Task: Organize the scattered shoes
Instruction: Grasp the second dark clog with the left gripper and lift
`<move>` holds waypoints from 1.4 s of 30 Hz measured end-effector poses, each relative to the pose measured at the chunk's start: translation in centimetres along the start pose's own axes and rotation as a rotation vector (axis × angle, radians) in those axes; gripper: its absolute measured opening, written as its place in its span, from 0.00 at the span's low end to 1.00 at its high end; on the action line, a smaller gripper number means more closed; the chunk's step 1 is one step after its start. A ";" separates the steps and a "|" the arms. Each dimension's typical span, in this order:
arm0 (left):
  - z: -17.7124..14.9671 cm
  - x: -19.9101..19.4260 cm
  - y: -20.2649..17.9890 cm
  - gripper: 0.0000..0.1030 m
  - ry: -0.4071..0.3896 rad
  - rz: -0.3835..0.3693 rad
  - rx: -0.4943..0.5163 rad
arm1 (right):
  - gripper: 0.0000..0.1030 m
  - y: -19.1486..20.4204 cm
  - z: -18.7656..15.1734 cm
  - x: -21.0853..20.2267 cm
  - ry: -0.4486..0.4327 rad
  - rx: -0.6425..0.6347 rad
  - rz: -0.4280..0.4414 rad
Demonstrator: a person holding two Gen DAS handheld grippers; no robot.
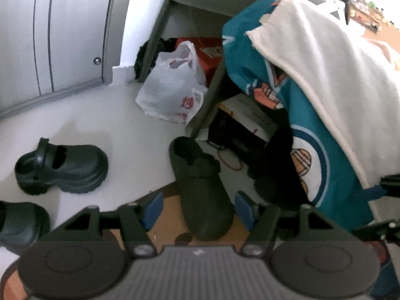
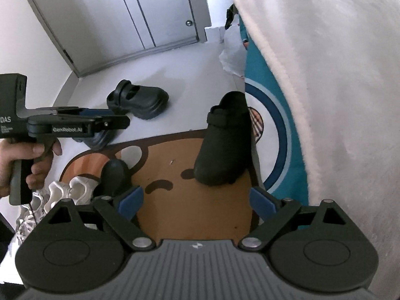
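Note:
A dark clog lies half on a brown face-print mat, toe toward me. It shows in the gap of my open left gripper, and the blue pads stand clear of it. Two chunky black shoes sit on the white floor to the left. In the right wrist view, my right gripper is open and empty over the mat, short of the clog. The left gripper, held by a hand, hovers over one chunky shoe; the other lies beyond.
A teal jersey and a white towel hang close on the right, hiding the clog's far side. A plastic bag and boxes sit under a grey stand. White sneakers and a black toe lie at lower left. A grey door stands behind.

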State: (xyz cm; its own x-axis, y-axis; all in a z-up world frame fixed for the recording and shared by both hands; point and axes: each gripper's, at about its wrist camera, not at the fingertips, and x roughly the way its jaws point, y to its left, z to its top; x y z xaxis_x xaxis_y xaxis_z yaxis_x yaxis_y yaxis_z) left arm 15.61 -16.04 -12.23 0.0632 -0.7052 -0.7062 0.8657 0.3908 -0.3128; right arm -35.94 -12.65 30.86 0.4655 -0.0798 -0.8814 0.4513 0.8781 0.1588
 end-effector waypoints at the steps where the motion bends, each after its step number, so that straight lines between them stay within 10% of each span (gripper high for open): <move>1: -0.4 0.4 0.3 0.64 -0.005 -0.005 -0.021 | 0.92 -0.1 -0.1 0.2 0.008 0.009 -0.001; 24: -2.1 5.0 1.7 0.63 -0.043 -0.101 0.018 | 0.92 0.2 -1.7 0.1 0.128 0.091 -0.002; 42: -0.3 16.2 -1.2 0.63 -0.059 -0.071 0.109 | 0.92 -1.4 -1.8 1.1 0.195 0.192 0.002</move>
State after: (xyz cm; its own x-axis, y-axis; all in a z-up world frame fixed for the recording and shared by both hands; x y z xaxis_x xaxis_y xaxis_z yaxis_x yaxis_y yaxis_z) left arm 15.48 -27.72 -23.50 0.0262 -0.7634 -0.6453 0.9178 0.2742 -0.2872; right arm -37.43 -13.16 28.83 0.3192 0.0308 -0.9472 0.5952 0.7712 0.2257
